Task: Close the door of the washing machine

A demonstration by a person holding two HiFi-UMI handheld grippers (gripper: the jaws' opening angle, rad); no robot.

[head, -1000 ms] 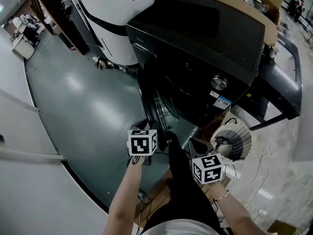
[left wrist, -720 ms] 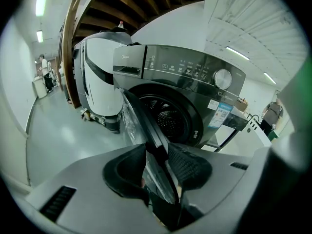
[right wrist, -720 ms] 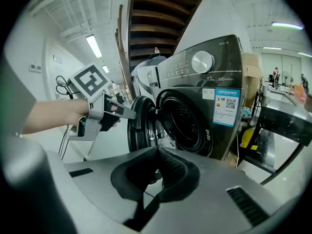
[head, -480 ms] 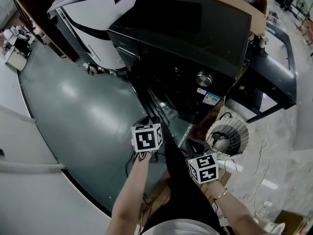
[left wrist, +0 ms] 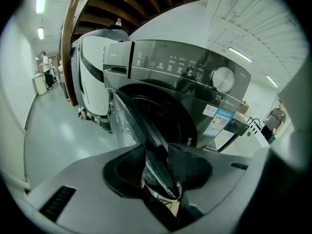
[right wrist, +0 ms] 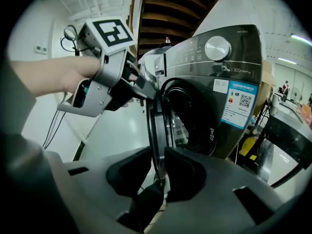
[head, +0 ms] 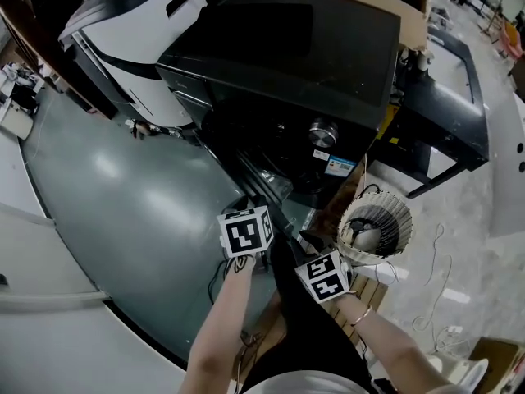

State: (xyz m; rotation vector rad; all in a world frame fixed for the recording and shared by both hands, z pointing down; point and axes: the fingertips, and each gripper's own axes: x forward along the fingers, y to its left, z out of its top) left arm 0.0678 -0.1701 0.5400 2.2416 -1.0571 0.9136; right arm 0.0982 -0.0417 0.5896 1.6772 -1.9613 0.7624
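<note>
The black front-loading washing machine (head: pixel 312 72) stands with its round door (head: pixel 261 189) swung partly open toward me. My left gripper (head: pixel 253 209) holds the upper rim of the door (left wrist: pixel 129 121), which fills the gap between its widely spread jaws (left wrist: pixel 158 172); they have opened slightly. In the right gripper view the left gripper (right wrist: pixel 141 84) clamps the rim. My right gripper (head: pixel 305 243) is lower, and its jaws have just been opening. The door's thin edge (right wrist: pixel 158 126) stands between the right gripper's pads (right wrist: pixel 158 172), which do not press on it.
A white machine (head: pixel 156 23) stands left of the washer. A round floor fan (head: pixel 375 228) sits close on the right, by the right gripper. Behind it are a dark metal frame (head: pixel 447 113) and loose cables (head: pixel 435 302) on the floor. Grey floor (head: pixel 123 187) spreads to the left.
The left gripper has moved sideways along with the door rim, closer to the washer. The right gripper has sunk and shifted left toward the door's edge, and its jaws have parted.
</note>
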